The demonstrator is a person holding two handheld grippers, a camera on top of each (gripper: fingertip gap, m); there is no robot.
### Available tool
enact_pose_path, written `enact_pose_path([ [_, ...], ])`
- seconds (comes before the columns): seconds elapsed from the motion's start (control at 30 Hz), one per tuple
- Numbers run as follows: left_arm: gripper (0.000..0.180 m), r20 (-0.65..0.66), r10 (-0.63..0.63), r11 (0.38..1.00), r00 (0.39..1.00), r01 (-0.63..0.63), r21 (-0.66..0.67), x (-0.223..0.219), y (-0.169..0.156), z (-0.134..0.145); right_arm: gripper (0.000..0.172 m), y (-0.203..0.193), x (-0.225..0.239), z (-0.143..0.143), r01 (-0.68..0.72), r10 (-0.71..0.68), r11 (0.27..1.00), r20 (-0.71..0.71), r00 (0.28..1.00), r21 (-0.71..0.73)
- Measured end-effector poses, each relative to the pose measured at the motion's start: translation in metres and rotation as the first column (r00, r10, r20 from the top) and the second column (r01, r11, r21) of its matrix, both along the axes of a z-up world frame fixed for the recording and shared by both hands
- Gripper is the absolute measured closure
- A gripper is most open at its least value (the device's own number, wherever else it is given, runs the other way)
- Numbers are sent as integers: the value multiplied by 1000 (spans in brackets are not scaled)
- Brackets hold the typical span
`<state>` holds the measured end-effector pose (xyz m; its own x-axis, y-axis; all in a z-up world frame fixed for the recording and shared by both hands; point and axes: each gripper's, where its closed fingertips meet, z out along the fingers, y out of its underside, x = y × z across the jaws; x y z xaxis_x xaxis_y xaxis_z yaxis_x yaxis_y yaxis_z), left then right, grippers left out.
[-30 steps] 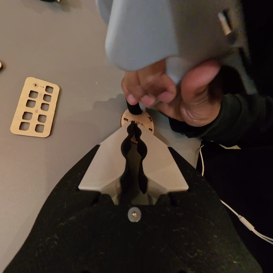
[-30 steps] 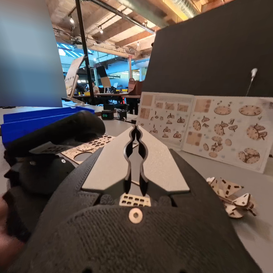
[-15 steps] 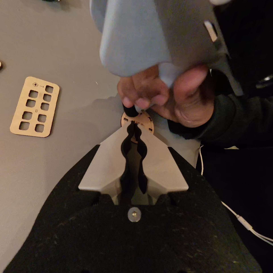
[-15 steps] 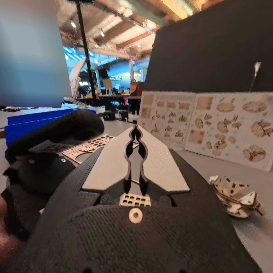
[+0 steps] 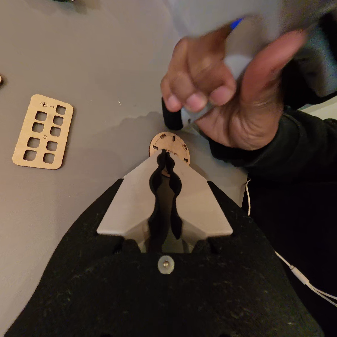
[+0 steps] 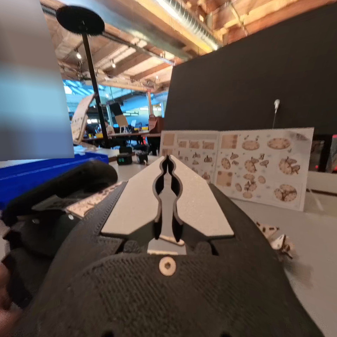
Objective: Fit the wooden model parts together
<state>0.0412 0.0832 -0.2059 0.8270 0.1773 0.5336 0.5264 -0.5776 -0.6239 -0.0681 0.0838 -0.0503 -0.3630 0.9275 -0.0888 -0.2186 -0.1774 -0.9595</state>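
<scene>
The left gripper (image 5: 165, 151) was pressed together, its black tips meeting with no gap and sitting right over the middle of the round wooden disc (image 5: 169, 141), which lay flat on the grey table (image 5: 91, 63) directly under and just ahead of the tips. And there was the change: the hand (image 5: 228, 94) with the black stub (image 5: 172, 118) below its fingers, which a moment before had been bearing down on the disc's far edge, had pulled off ahead and to the gripper's right. It was blurred with motion, and the stub was now clear of the rim, so the whole far arc of slots showed. Whether the closed tips were actually touching the disc's face could not be told. Well off to that gripper's left lay a slotted wooden card (image 5: 43, 132), untouched, and a white cable (image 5: 299, 277) trailed off the table edge on its right. The right gripper (image 6: 167, 157) had tipped upward (far more ceiling in its view than before), with its tips closed on air. A propped instruction sheet (image 6: 237, 164) stood ahead and to its right, a blue bin (image 6: 36, 175) lay off to its left, and a small wooden assembly (image 6: 277, 238) sat low on its right.
</scene>
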Motion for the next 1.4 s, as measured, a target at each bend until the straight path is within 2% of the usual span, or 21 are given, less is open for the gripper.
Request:
enact_pose_path([
  [0.07, 180, 0, 0, 1000, 1000, 0, 0, 0, 0, 0, 172, 4, -3, -20, 18, -19, 1000, 62, 998, 19],
  [0.13, 180, 1, 0, 1000, 1000, 0, 0, 0, 0, 0, 172, 13, 0, -25, 17, -19, 1000, 118, 993, 21],
  [0.2, 180, 1, 0, 1000, 1000, 0, 0, 0, 0, 0, 165, 19, 8, -36, -40, 16, 993, 211, 977, 112],
  [0.3, 180, 1, 0, 1000, 1000, 0, 0, 0, 0, 0, 106, 11, 41, -69, -290, 171, 924, 411, 896, 248],
  [0.37, 180, 2, 0, 1000, 1000, 0, 0, 0, 0, 0, 73, 12, 62, -93, -367, 185, 893, 532, 826, 259],
  [0.43, 180, 1, 0, 1000, 1000, 0, 1, 0, 0, 0, 67, 0, 87, -111, -472, 243, 848, 612, 752, 243],
  [0.5, 180, -2, 0, 1000, 1000, 0, 0, 0, 0, 0, 83, -10, 103, -122, -531, 250, 799, 647, 720, 283],
  [0.63, 180, -2, 1, 1000, 1000, -1, 0, 0, 0, 0, 85, -19, 109, -141, -568, 181, 729, 691, 699, 383],
  [0.73, 180, 0, 1, 1000, 1000, -1, 0, 0, 0, 0, 91, -23, 112, -153, -615, 177, 698, 744, 645, 367],
  [0.83, 180, 6, 1, 1000, 1000, -1, 1, 0, 0, 0, 91, -22, 113, -154, -628, 198, 707, 761, 617, 325],
  [0.93, 180, 7, 1, 1000, 1000, -1, 2, 0, 0, 0, 98, -16, 112, -150, -613, 205, 724, 752, 627, 315],
  [1.1, 180, 14, 1, 1000, 1000, -1, 3, 0, 0, 0, 110, -13, 115, -151, -615, 193, 710, 745, 638, 343],
  [1.4, 180, 14, 1, 1000, 1000, -1, 3, 0, 0, 0, 107, -12, 114, -157, -622, 168, 690, 753, 636, 370],
])
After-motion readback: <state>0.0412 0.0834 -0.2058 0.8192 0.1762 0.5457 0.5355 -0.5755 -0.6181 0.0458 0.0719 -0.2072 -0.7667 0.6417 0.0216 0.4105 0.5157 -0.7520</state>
